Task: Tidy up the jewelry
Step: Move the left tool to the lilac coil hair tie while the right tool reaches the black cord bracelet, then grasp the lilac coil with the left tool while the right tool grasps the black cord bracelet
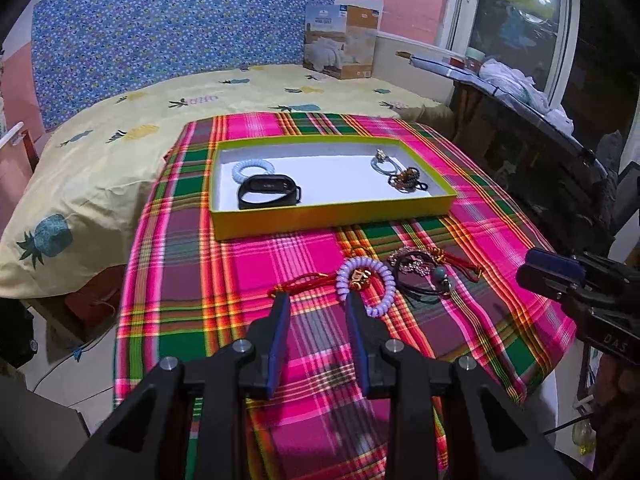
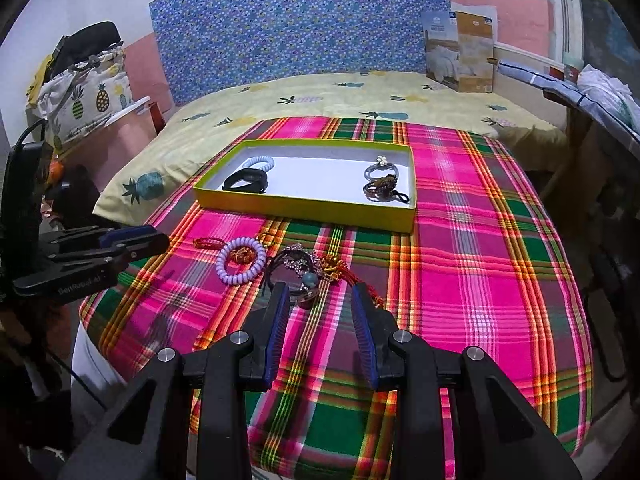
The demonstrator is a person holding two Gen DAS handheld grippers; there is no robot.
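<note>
Loose jewelry lies on the plaid cloth in front of a yellow-green tray [image 1: 332, 220] [image 2: 308, 206]. My left gripper [image 1: 316, 300] [image 2: 136, 240] is open just short of a lilac spiral bracelet [image 1: 390, 284] [image 2: 224, 270]; its right fingertip overlaps the ring's near edge. A red cord [image 1: 304, 282] runs left from it. My right gripper [image 2: 320, 292] [image 1: 548, 272] is open at a tangle of dark cords and chains [image 2: 296, 264] [image 1: 424, 276], and a blue-green bead [image 2: 310, 279] lies between its tips, unpressed. The tray holds a black wristband [image 1: 268, 192], a pale spiral tie [image 1: 252, 168] and hair ties [image 1: 400, 176].
The plaid cloth [image 2: 480, 260] covers a small table standing against a bed with a pineapple-print sheet [image 1: 120, 148]. A cardboard box [image 1: 344, 40] stands at the bed's far corner. A cluttered shelf [image 1: 520, 92] runs along the right. Bags [image 2: 88, 92] are piled on the left.
</note>
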